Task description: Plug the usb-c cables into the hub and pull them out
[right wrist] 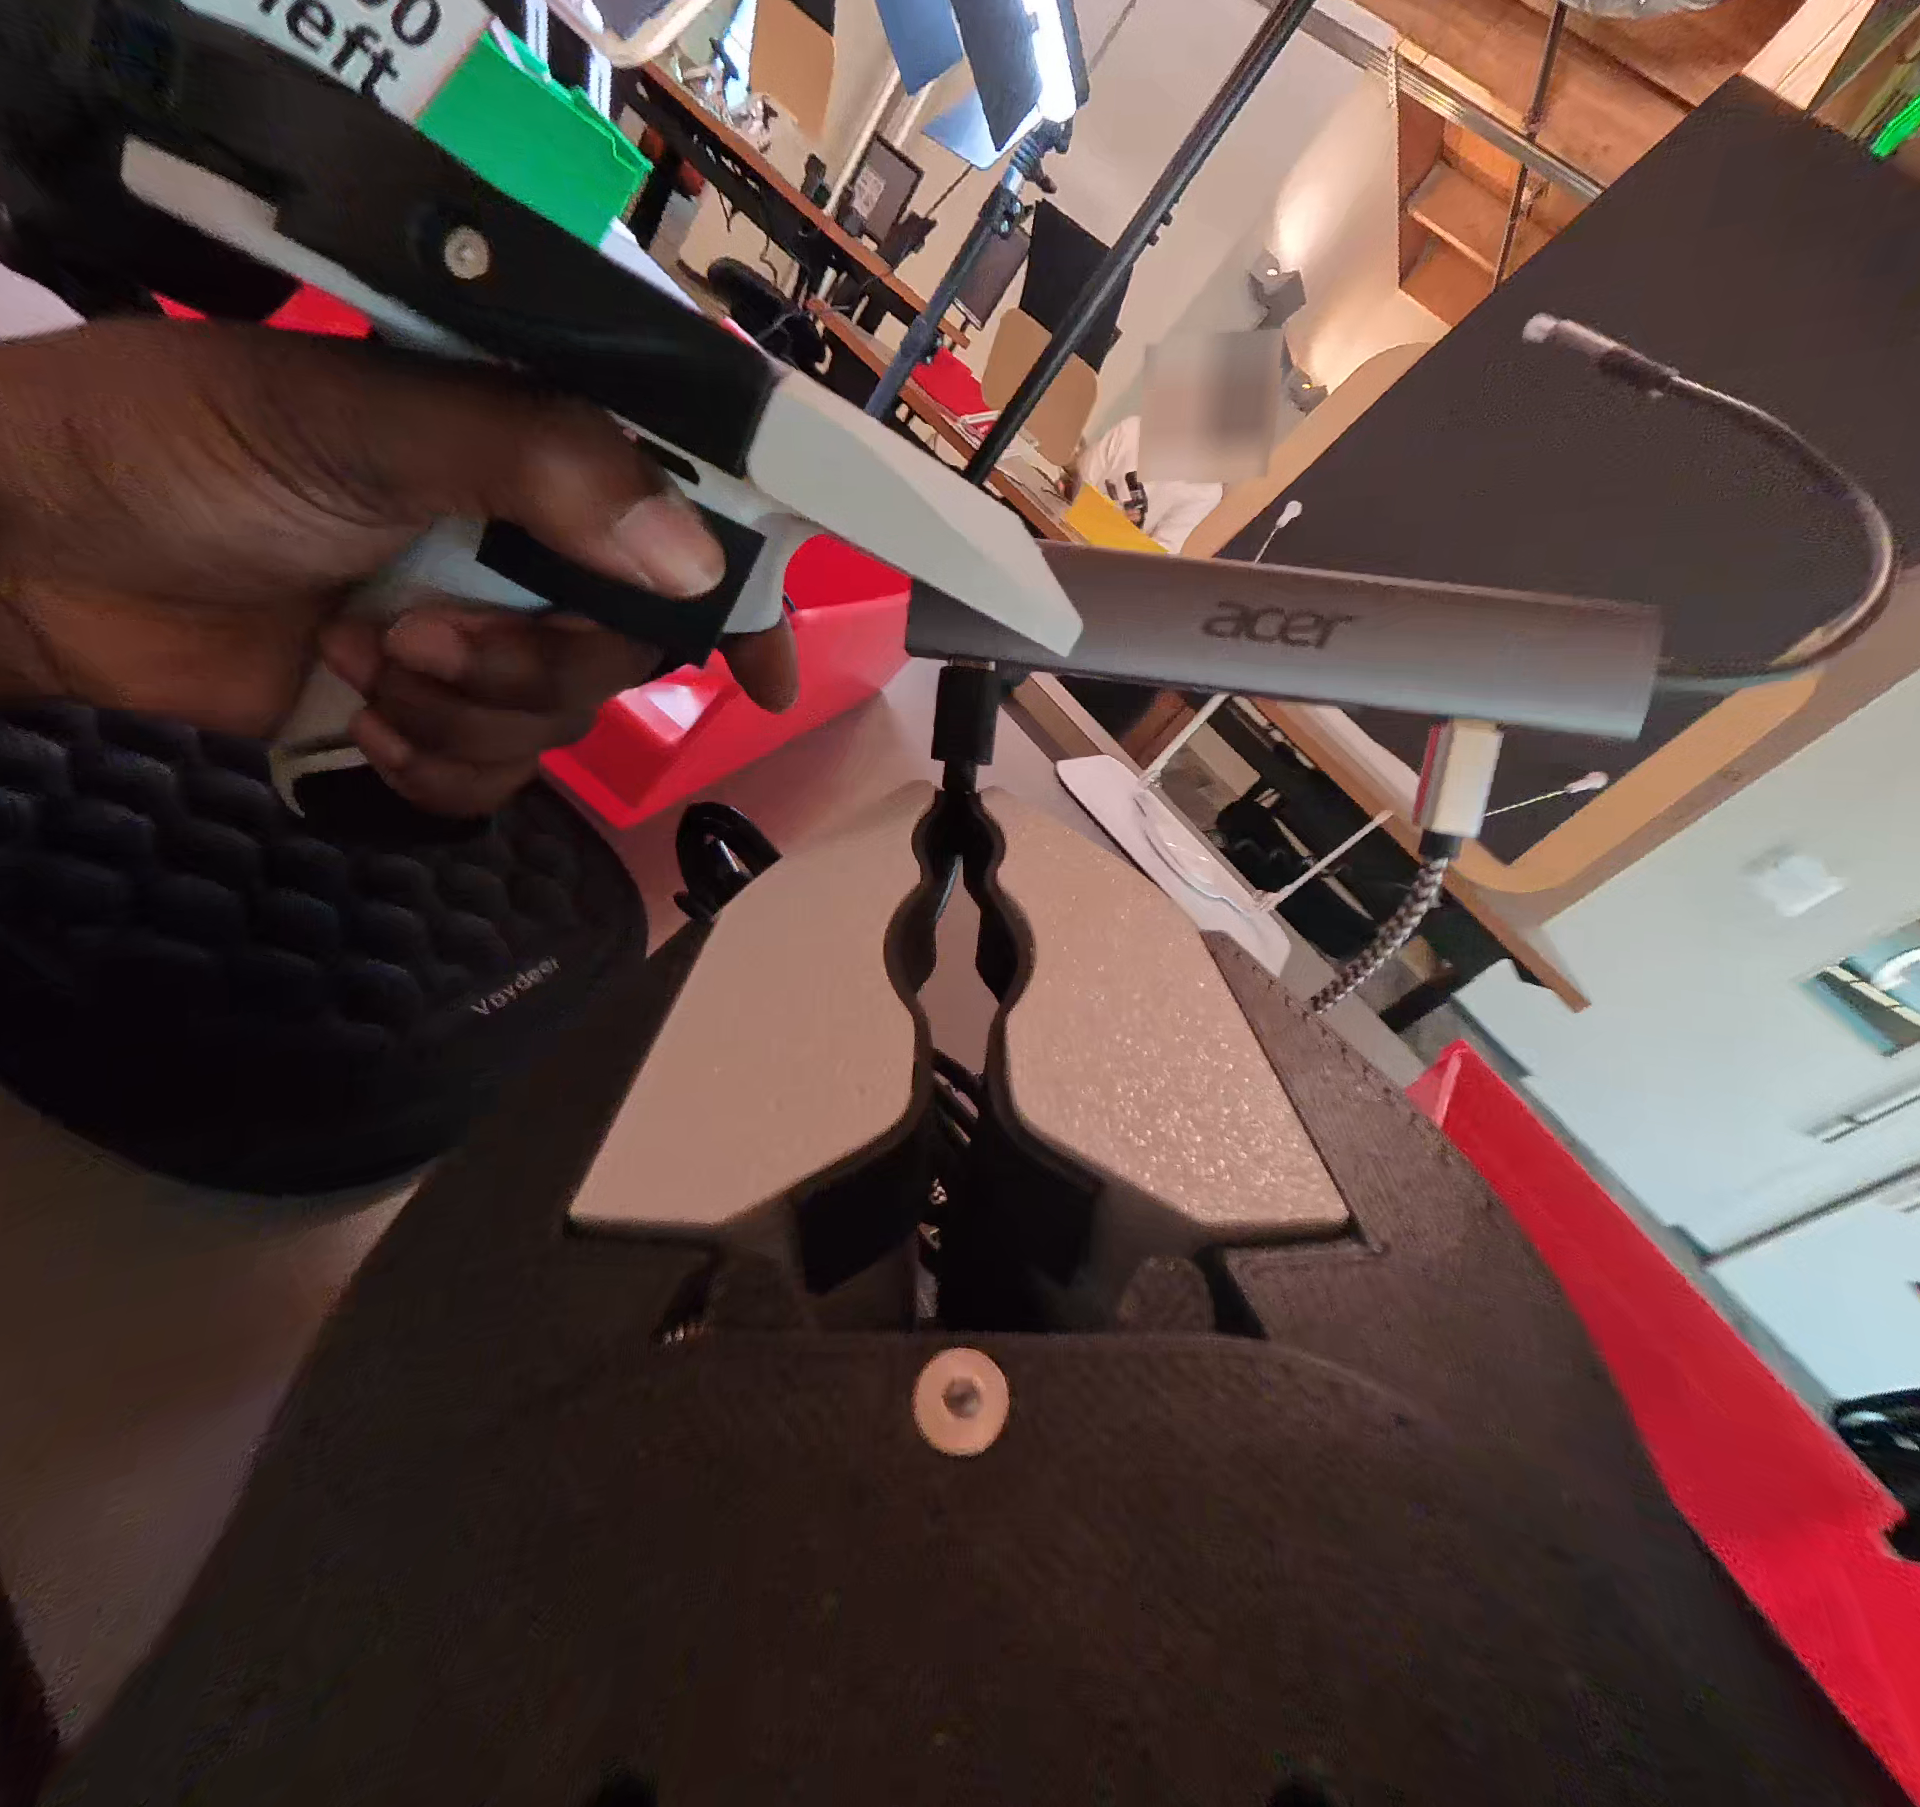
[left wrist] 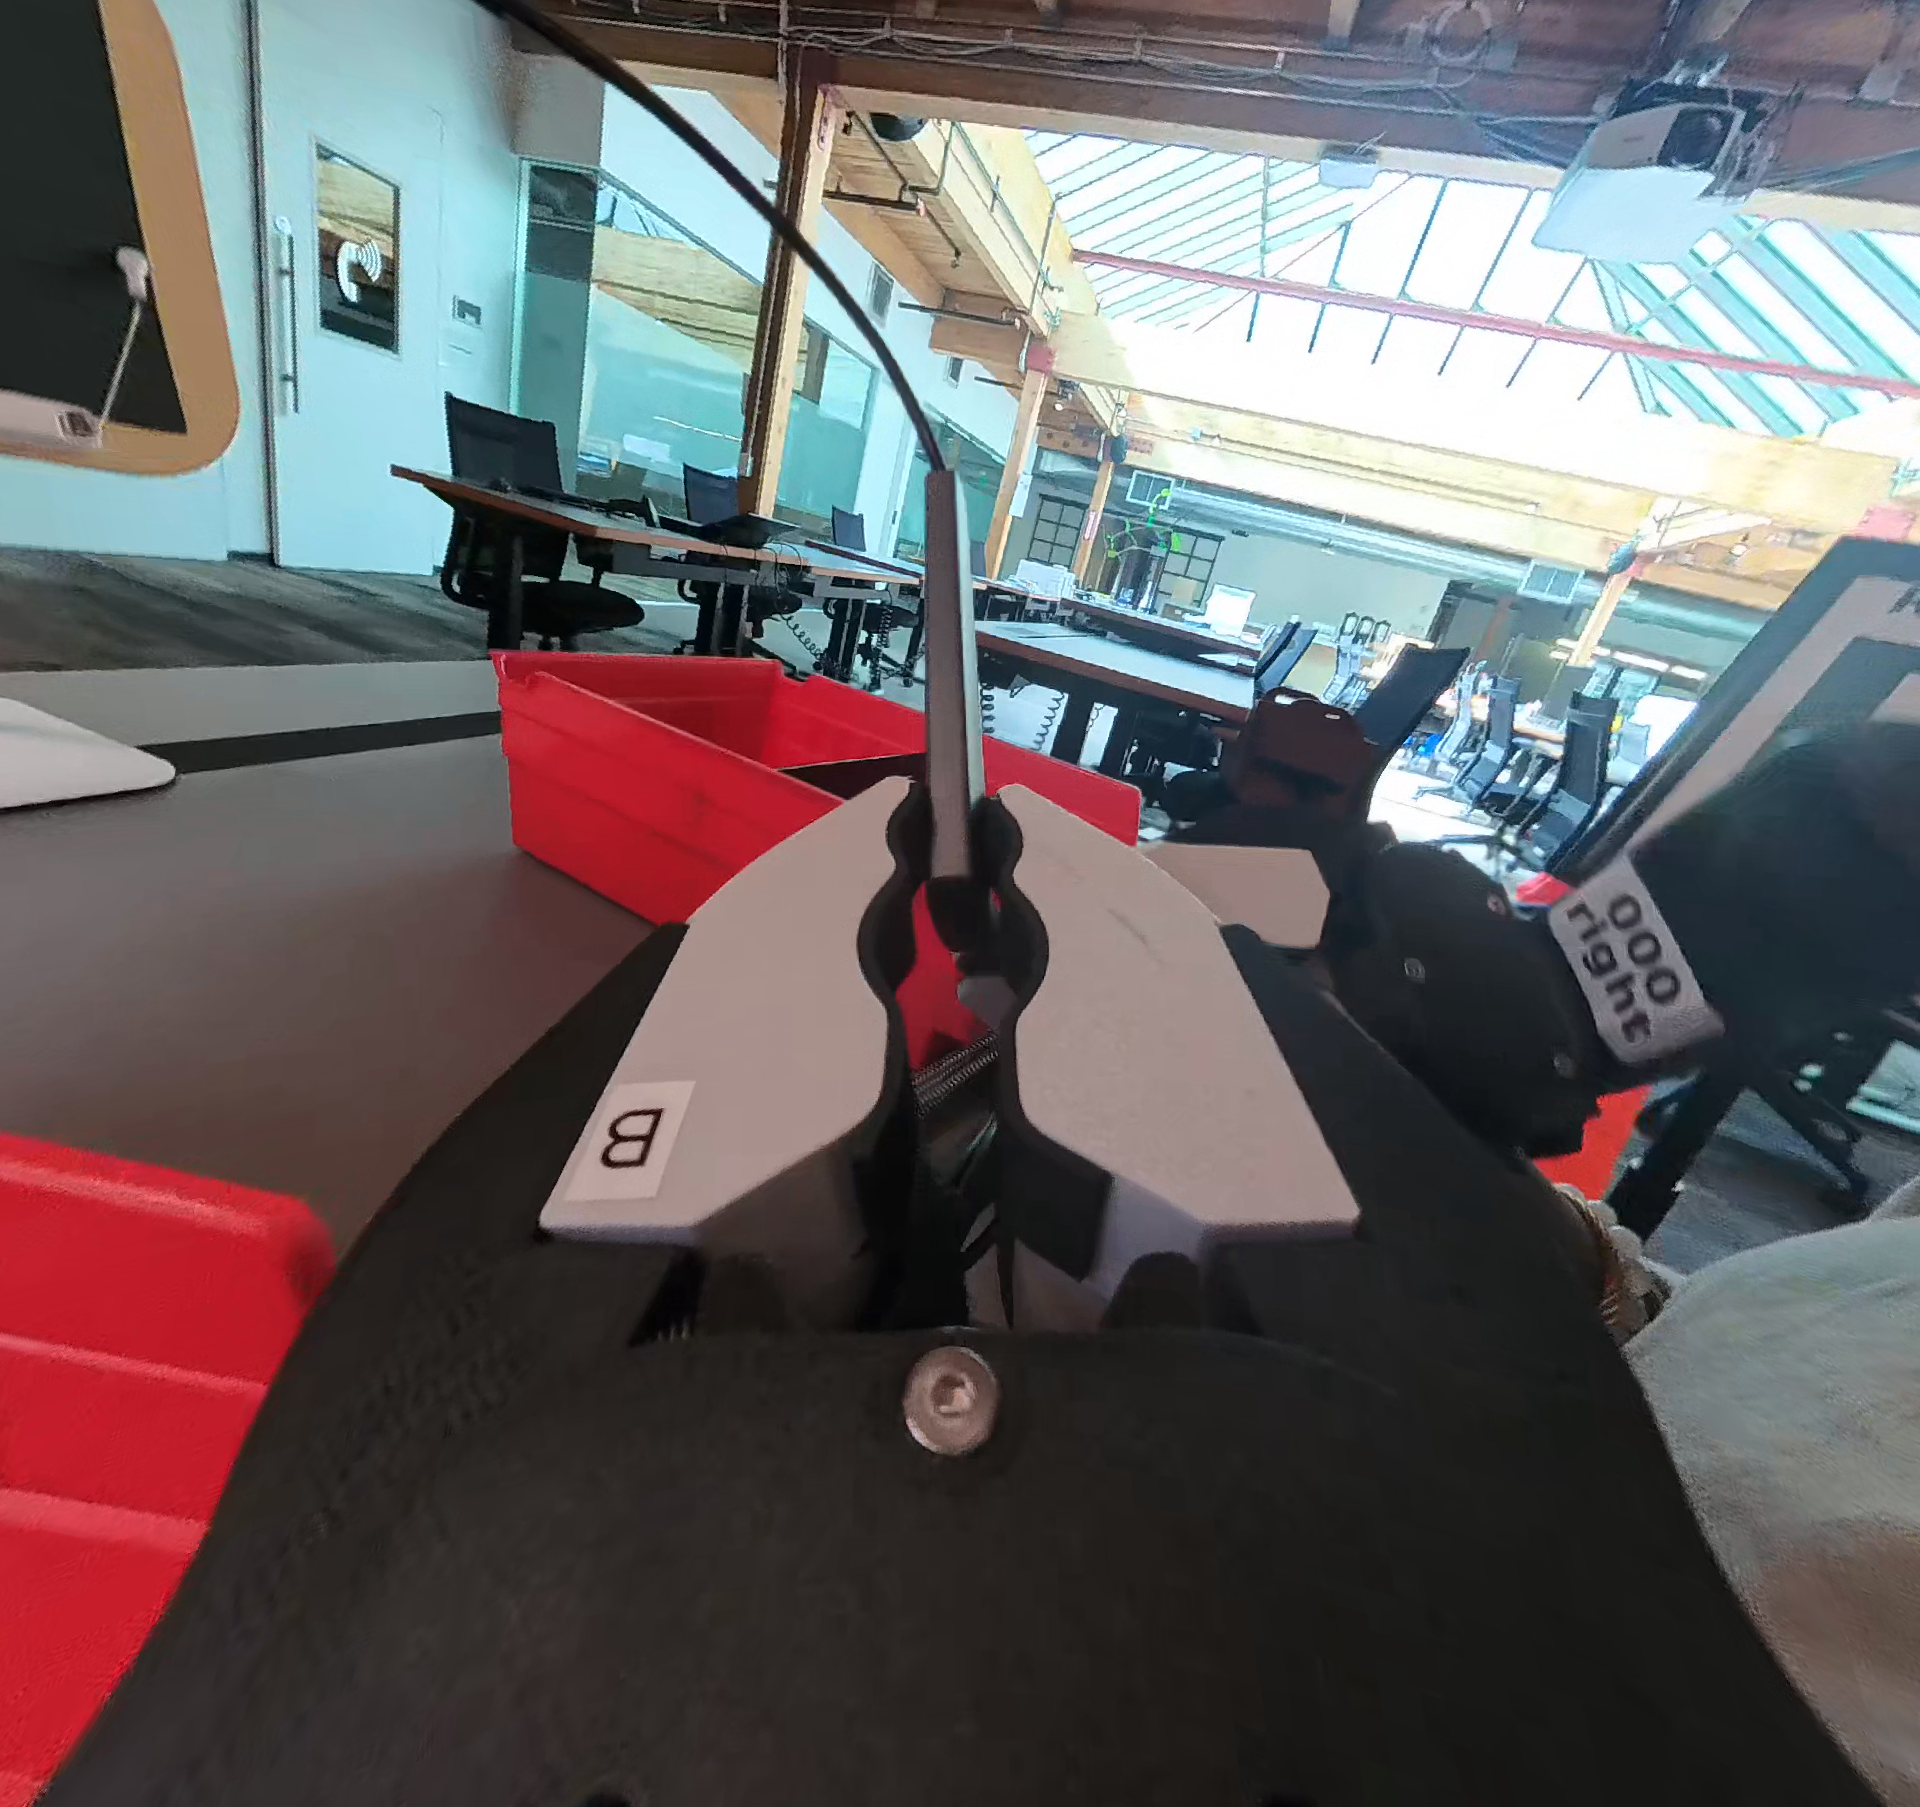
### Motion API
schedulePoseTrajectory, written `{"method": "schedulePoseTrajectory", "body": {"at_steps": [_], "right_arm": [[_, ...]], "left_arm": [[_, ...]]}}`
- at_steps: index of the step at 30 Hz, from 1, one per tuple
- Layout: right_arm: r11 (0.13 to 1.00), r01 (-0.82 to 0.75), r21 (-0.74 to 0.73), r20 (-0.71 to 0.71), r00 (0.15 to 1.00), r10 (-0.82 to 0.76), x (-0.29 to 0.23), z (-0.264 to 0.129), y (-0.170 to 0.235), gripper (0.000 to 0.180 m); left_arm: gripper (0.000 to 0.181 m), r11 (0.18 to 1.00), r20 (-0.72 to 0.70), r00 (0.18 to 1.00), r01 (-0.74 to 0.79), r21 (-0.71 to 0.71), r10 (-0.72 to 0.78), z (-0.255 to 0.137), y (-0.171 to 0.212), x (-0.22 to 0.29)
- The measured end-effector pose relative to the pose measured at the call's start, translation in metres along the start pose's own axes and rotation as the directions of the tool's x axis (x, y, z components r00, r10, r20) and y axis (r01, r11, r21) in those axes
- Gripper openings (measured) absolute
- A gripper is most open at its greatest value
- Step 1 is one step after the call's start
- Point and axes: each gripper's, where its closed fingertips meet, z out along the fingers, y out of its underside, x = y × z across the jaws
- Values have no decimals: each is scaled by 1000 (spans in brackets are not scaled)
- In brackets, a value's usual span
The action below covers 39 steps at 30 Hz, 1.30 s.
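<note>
My left gripper [left wrist: 951, 807] is shut on the grey hub [left wrist: 951, 677], seen edge-on and held up above the table. In the right wrist view the hub [right wrist: 1351, 630] is a long grey bar, with the left gripper [right wrist: 1029, 583] clamped on its left end. My right gripper [right wrist: 961, 801] is shut on a black usb-c cable [right wrist: 964, 718] whose plug sits in a port on the hub's underside. A white plug with a braided cable [right wrist: 1455, 781] is in a port near the hub's right end. The hub's own black lead [right wrist: 1829, 500] curls away from its right end.
A red bin [left wrist: 675, 770] stands on the dark table [left wrist: 260, 926] ahead of the left gripper; another red bin [left wrist: 125, 1394] is at its lower left. A red bin [right wrist: 1683, 1342] lies right of the right gripper. A white pad [right wrist: 1153, 822] lies beyond. My two grippers' fingertips are within a few centimetres of each other.
</note>
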Motion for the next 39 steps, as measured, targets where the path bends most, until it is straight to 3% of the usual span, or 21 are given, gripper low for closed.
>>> {"method": "schedulePoseTrajectory", "body": {"at_steps": [3, 5, 10, 15, 18, 21, 26, 27, 29, 32, 33, 35, 39], "right_arm": [[980, 197, -37, -25, 980, -198, -9, 3, 7, 2], [963, 269, -33, -12, 963, -270, -9, -1, 5, 2], [990, 143, -8, -31, 989, -143, 21, -16, 11, 2], [997, 68, 25, 33, 997, -69, 2, -12, 10, 2], [999, 33, 24, 17, 999, -34, 5, -11, 9, 23], [1000, -15, 4, 20, 1000, 15, 3, -9, 6, 27], [995, -94, -24, -15, 996, 93, -3, 2, 6, 26], [996, -81, -28, -51, 996, 80, -1, 3, 7, 14], [997, -71, -29, -85, 994, 68, 0, 4, 7, 11], [990, -135, 26, -142, 980, 138, 9, 2, -1, 11], [989, -145, 38, -158, 976, 149, 12, 1, -4, 11], [992, -125, 36, -173, 976, 129, 13, 0, -4, 10], [993, -116, 36, -181, 976, 120, 13, 1, -5, 11]], "left_arm": [[10, 996, 2, 996, 93, 0, -93, -3, 7, -10], [10, 998, -3, 998, 58, -11, -58, -2, 7, -8], [10, 999, -47, 998, 30, -12, -30, 3, 7, 3], [10, 992, -106, 986, 123, -36, -126, -1, 8, 2], [9, 989, -85, 986, 140, -37, -143, -1, 10, -2], [10, 990, -84, 987, 133, -41, -136, 0, 11, -1], [10, 993, -89, 989, 114, -43, -118, 3, 15, 4], [10, 992, -88, 989, 116, -43, -119, 4, 16, 5], [10, 994, -74, 992, 103, -32, -105, 4, 15, 4], [36, 999, -15, 1000, 4, -55, -5, 6, 18, 1], [37, 998, -12, 1000, -16, -54, 16, 7, 18, 3], [14, 999, -43, 998, -36, -13, 35, 7, 13, 10], [10, 998, -30, 998, -50, 30, 51, 6, 10, 12]]}}
